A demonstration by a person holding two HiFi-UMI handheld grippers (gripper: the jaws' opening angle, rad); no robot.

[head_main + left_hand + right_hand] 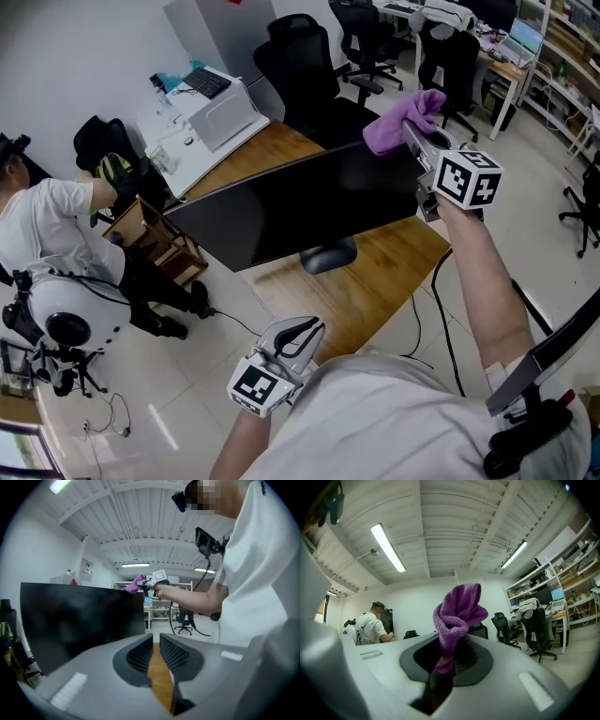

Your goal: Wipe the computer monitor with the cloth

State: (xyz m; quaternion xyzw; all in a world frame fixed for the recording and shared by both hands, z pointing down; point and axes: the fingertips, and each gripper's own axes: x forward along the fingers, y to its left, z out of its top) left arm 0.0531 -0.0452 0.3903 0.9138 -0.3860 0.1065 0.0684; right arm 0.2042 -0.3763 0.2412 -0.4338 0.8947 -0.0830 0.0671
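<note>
A black computer monitor [300, 202] stands on a wooden desk [375, 281], its screen dark. My right gripper [417, 136] is shut on a bunched purple cloth [405, 120] at the monitor's upper right corner; whether the cloth touches the screen cannot be told. In the right gripper view the cloth [457, 611] sticks up out of the jaws of the right gripper [450, 653]. My left gripper [305, 330] hangs low by my body, off the desk's near edge. Its jaws stand almost together with nothing between them. The left gripper view shows the left gripper [153, 639], the monitor [79, 616] and the cloth [133, 584] beyond.
A seated person [56, 225] is at the left beside a white machine [66, 314] on the floor. A white box with a keyboard [220, 108] sits behind the monitor. Black office chairs [305, 56] stand farther back. A cable [441, 309] drops off the desk's right side.
</note>
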